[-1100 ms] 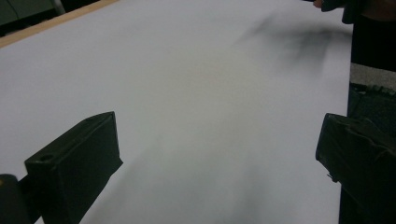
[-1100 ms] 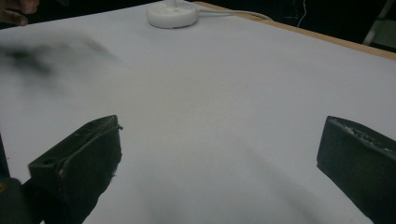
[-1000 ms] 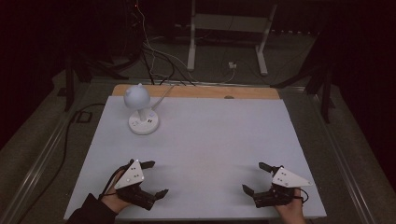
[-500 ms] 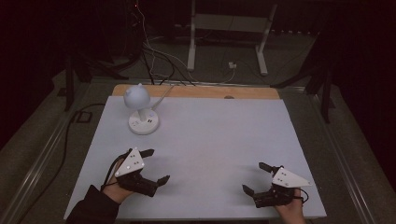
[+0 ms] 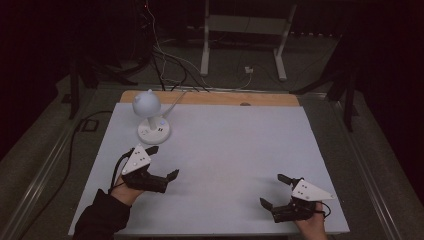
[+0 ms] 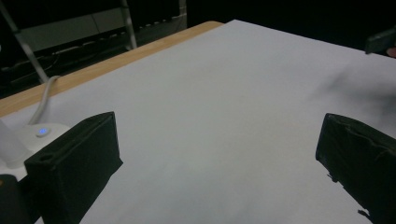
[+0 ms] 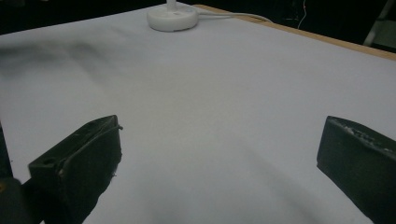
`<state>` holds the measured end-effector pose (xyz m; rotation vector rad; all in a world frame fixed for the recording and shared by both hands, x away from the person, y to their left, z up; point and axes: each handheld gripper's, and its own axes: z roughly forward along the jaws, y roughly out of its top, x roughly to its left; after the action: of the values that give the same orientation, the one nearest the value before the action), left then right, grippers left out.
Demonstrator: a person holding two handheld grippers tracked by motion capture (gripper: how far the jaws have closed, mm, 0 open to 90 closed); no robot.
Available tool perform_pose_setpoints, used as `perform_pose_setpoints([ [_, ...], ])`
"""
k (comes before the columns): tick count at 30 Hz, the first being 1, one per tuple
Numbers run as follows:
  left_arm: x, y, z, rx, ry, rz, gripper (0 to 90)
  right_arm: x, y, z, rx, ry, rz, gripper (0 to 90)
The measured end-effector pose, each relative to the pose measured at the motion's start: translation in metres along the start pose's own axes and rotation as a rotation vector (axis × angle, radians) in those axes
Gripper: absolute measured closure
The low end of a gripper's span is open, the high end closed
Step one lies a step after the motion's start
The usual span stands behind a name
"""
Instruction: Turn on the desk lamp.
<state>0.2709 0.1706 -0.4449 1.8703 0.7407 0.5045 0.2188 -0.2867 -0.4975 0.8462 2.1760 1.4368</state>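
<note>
A small white lamp (image 5: 149,117) with a round head stands on the white table cover (image 5: 230,145) at the back left; its base (image 6: 25,140) shows a blue light, and the base (image 7: 172,16) also appears far off in the right gripper view. My left gripper (image 5: 163,161) hovers just in front of the lamp, open and holding nothing (image 6: 217,154). My right gripper (image 5: 274,190) sits near the front right corner, open too, with bare cover between its jaws (image 7: 219,158).
A wooden strip (image 5: 210,97) runs along the table's back edge. The lamp's white cable (image 5: 175,102) leads off the back. Metal stand legs (image 5: 240,45) and loose cables lie on the dark floor behind.
My left gripper has moved forward and a little right, away from the front edge and closer to the lamp. The right gripper has stayed put.
</note>
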Motion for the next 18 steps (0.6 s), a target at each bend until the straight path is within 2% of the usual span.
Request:
perform_pose_setpoints([
  [4, 0.006, 0.002, 0.004, -0.008, 0.051, -0.023, 0.4, 0.0, 0.0, 0.0, -0.001, 0.001, 0.002, 0.0],
  [7, 0.008, 0.004, 0.006, -0.006, 0.066, -0.028, 0.4, 0.0, 0.0, 0.0, 0.0, 0.001, -0.003, 0.0],
  [11, 0.015, 0.005, 0.01, -0.009, 0.103, -0.057, 0.4, 0.0, 0.0, 0.0, -0.001, -0.002, -0.001, 0.0],
  [12, 0.016, 0.006, 0.012, -0.004, 0.131, -0.06, 0.4, 0.0, 0.0, 0.0, -0.001, -0.002, -0.003, 0.0],
  [13, 0.016, 0.006, 0.012, -0.004, 0.131, -0.06, 0.4, 0.0, 0.0, -0.001, -0.002, -0.003, -0.004, 0.0],
  [14, 0.018, 0.006, 0.015, 0.007, 0.172, -0.054, 0.4, 0.0, 0.0, -0.001, -0.002, -0.005, -0.004, 0.0],
  [18, 0.02, 0.006, 0.019, 0.017, 0.206, -0.062, 0.4, 0.002, 0.001, 0.0, 0.0, -0.004, -0.011, 0.0],
])
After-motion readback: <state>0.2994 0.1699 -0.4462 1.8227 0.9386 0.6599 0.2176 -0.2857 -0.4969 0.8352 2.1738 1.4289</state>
